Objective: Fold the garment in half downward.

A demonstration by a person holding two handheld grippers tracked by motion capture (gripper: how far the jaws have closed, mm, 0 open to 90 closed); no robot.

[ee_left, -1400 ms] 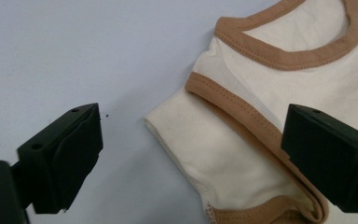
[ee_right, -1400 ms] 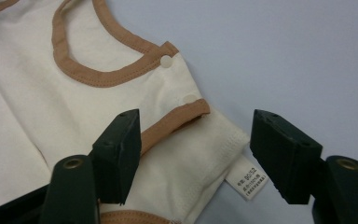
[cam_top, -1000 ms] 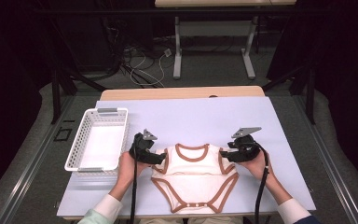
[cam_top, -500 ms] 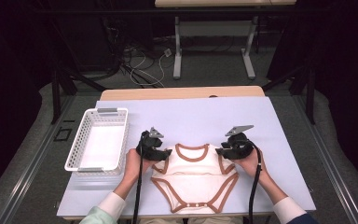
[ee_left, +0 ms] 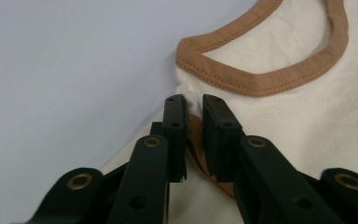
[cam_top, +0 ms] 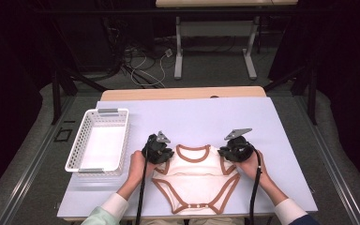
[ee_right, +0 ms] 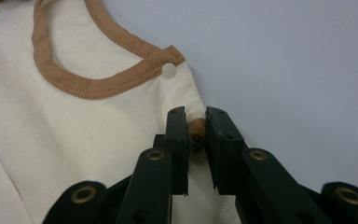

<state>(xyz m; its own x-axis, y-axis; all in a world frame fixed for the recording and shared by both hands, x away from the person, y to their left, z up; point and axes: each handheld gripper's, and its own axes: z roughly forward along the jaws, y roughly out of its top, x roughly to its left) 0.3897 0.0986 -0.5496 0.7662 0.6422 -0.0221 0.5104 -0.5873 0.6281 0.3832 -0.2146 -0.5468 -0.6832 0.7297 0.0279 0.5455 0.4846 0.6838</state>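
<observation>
High view: cream baby bodysuit [cam_top: 194, 176] with brown trim, flat on lavender table cover [cam_top: 192, 117], near front edge, centre. Neck opening toward far side, snap crotch toward person. Lower part folded up over the torso, fold line across the middle.

Left gripper [cam_top: 161, 153] at bodysuit's left shoulder, held by left hand [cam_top: 138, 164], cable trailing down toward front edge. Right gripper [cam_top: 228, 153] at right shoulder, held by right hand [cam_top: 251, 164]. Grey three-cornered plates on top of both. White slotted basket [cam_top: 80, 140] well left of garment, near table's left edge, apart from the left hand.

Left gripper view: left gripper [ee_left: 193, 107] jaws nearly together, pinching brown-trimmed sleeve edge of bodysuit [ee_left: 279, 116] just below brown neckline band [ee_left: 242, 79]; small fold of trim between the jaws. Bare table cover [ee_left: 65, 70] on the left.

Right gripper view: right gripper [ee_right: 196, 122] jaws close together, pinching bunched brown sleeve trim at edge of bodysuit [ee_right: 74, 130]. White snap button [ee_right: 169, 70] on shoulder flap, just above the jaws, at end of neckline band [ee_right: 93, 86]. Table cover [ee_right: 284, 70] to the right.

Both sleeves clamped, garment touching table.
</observation>
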